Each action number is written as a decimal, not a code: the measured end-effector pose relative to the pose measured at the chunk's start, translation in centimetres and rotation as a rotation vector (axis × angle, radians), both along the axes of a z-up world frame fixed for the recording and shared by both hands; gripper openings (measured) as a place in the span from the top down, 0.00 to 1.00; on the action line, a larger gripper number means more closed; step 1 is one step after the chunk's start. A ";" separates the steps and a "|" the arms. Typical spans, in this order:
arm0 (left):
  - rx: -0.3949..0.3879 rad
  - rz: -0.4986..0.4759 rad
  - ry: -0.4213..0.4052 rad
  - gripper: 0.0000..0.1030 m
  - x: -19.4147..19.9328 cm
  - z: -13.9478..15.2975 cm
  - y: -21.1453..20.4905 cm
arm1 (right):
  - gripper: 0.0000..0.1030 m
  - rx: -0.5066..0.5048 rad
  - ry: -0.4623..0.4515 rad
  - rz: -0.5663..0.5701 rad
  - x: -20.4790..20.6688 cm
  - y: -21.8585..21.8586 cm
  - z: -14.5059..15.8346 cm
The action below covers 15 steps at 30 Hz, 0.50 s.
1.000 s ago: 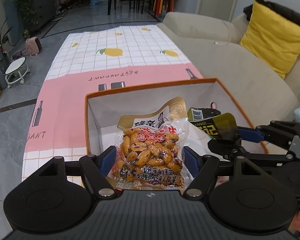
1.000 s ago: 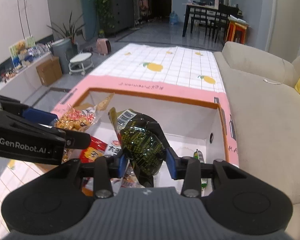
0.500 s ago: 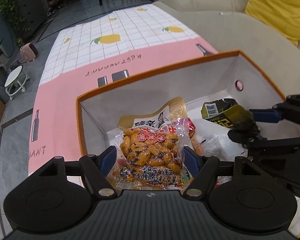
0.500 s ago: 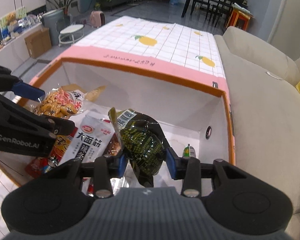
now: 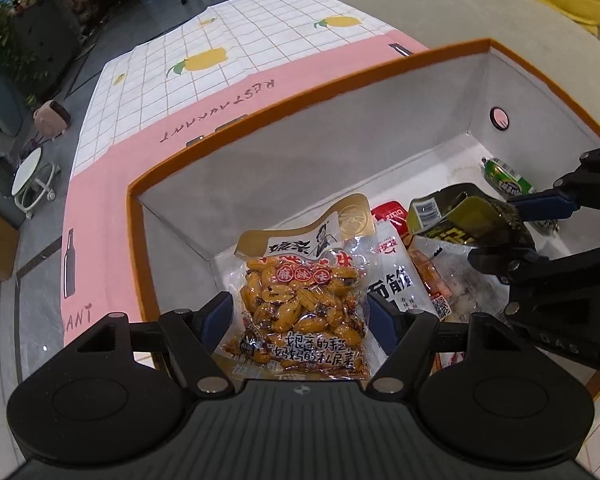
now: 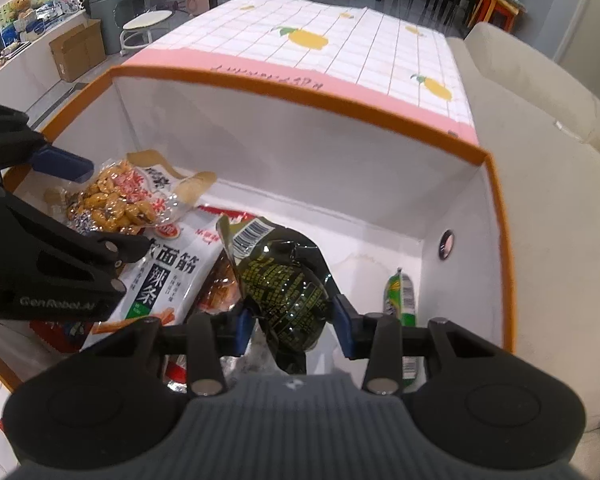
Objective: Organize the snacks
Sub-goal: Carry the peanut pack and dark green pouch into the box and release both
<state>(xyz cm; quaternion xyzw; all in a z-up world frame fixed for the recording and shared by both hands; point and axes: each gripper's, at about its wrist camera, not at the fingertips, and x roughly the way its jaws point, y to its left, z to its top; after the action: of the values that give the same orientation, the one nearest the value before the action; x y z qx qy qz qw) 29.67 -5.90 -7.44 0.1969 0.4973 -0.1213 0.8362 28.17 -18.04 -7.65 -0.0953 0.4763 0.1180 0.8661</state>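
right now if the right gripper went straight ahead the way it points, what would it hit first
Probably the white floor of the orange-rimmed box, since the right gripper, shut on the dark green packet, tilts down into it; depth is unclear.

Under the peanut packet (image 5: 300, 300) and dark green packet (image 6: 288, 296), other snacks in the orange-rimmed box (image 6: 300, 108) lie half hidden; the green sausage (image 6: 400, 300) disappears behind the right gripper (image 6: 294, 322).
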 end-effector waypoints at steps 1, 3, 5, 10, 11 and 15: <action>0.007 -0.004 -0.001 0.20 0.0 -0.1 -0.1 | 0.62 0.005 0.010 -0.001 0.1 0.1 -0.2; 0.011 -0.013 0.003 0.20 0.0 -0.2 -0.2 | 0.61 0.019 0.026 -0.001 0.2 0.0 -0.2; 0.014 -0.026 0.013 0.19 0.0 -0.4 -0.5 | 0.61 0.031 0.045 0.001 0.3 0.0 -0.2; 0.035 -0.040 0.025 0.18 -0.3 -0.7 -0.8 | 0.57 0.032 0.055 -0.004 0.2 -0.1 -0.2; 0.035 -0.042 0.029 0.18 -0.4 -0.8 -0.9 | 0.57 0.033 0.053 -0.004 0.2 -0.2 -0.1; 0.042 -0.043 0.031 0.13 -0.6 -0.8 -0.9 | 0.58 0.059 0.069 -0.015 0.2 -0.5 0.1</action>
<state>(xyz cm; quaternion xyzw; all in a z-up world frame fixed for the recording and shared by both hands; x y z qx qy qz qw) 29.03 -6.84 -8.22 0.2233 0.5081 -0.1319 0.8213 28.36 -18.56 -7.53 -0.0621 0.5027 0.1288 0.8525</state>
